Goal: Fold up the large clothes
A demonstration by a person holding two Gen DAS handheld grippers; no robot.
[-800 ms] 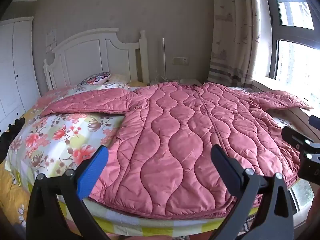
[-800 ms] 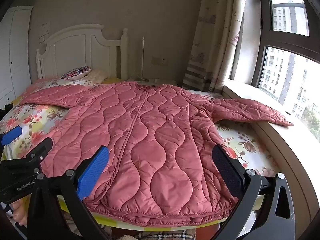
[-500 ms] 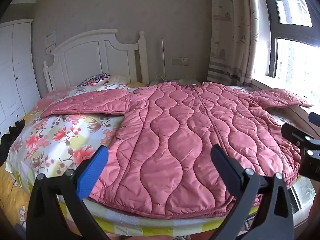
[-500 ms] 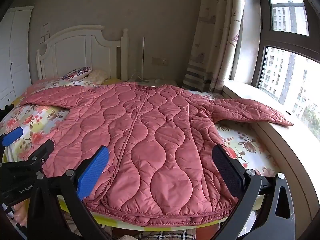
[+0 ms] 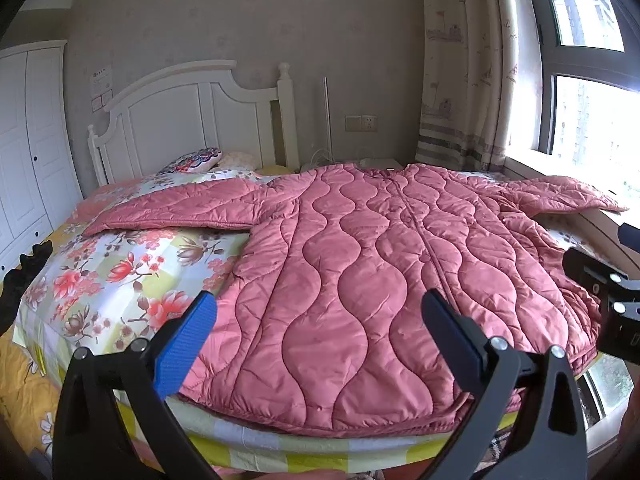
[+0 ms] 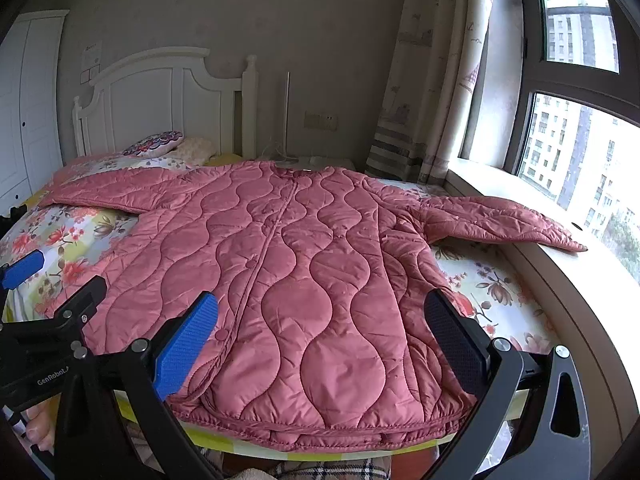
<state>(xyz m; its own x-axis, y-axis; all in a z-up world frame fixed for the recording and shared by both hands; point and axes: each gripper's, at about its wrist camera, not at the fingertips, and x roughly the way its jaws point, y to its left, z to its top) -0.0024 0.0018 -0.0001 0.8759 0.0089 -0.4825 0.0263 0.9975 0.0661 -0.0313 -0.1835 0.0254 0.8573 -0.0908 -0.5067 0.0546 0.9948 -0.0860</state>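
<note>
A large pink quilted coat [image 5: 360,264] lies spread flat, front up, on the bed, hem toward me; it also shows in the right wrist view [image 6: 304,272]. Its left sleeve [image 5: 180,208] stretches over the floral sheet. Its right sleeve [image 6: 500,220] reaches onto the window sill. My left gripper [image 5: 320,336] is open and empty, above the hem's left part. My right gripper [image 6: 320,336] is open and empty, above the hem's right part. Each gripper shows at the edge of the other's view.
The floral bed sheet [image 5: 100,276] covers the bed. A white headboard [image 5: 192,120] and pillows [image 5: 196,160] are at the far end. A window sill [image 6: 580,264] runs along the right. A white wardrobe [image 5: 28,140] stands at the left.
Both views have shifted only slightly; the coat lies as before and both grippers stay open.
</note>
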